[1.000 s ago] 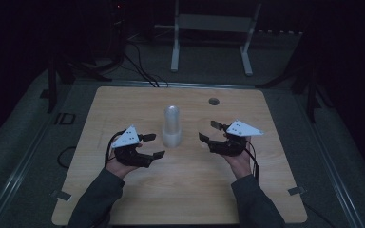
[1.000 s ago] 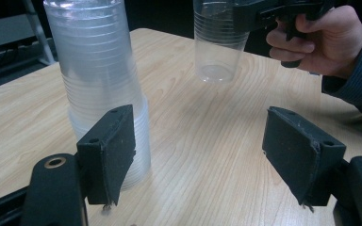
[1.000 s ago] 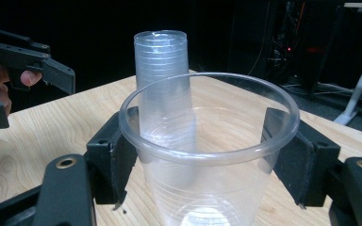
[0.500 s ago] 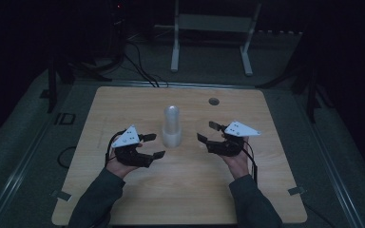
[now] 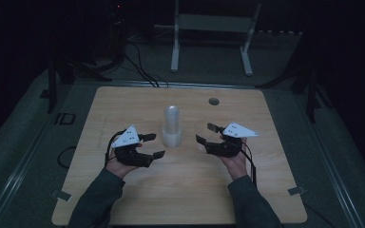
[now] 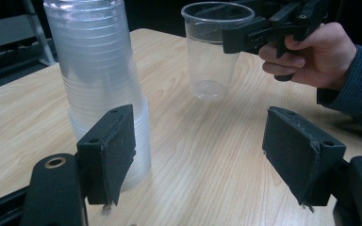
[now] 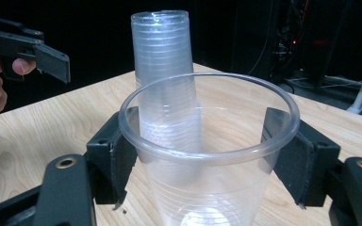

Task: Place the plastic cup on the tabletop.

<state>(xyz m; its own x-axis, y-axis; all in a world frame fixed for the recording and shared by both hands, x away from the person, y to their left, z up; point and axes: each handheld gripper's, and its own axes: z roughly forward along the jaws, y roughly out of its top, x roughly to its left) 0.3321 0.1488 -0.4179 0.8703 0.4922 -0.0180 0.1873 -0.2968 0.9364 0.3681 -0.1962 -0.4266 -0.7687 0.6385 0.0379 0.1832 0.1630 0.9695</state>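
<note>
Where the wooden table (image 5: 123,199) sits lit in an otherwise dark room, seen from above with two forearms in dark green sleeves coming in from the bottom edge, each hand holding a black two-jaw gripper topped by a pale three-cornered plate. Near the table's middle, between the two grippers, stands an upright stack of clear plastic cups (image 5: 172,126), nested rims down, wider at the base. To its left, the left gripper (image 5: 153,146), jaws spread wide with nothing between them, pointing toward the stack and just beside its base without touching. From the left gripper view, the same stack (image 6: 99,80) rising close behind the left-hand jaw, bare wood visible between both pads. To the stack's right, the right gripper (image 5: 208,134), jaws clasped around a single clear cup (image 6: 212,52) just under its rim, mouth up and upright, seemingly held a little above the wood, near the stack yet apart from it. From the right gripper view, that cup (image 7: 207,155) large in the foreground, a pad pressed to each side, the stack (image 7: 162,56) showing through and above its far wall. Toward the far edge of the table, a small dark round hole (image 5: 214,101). Beyond the table, a white metal stand (image 5: 214,28) and black cables (image 5: 140,66) on the floor.
</note>
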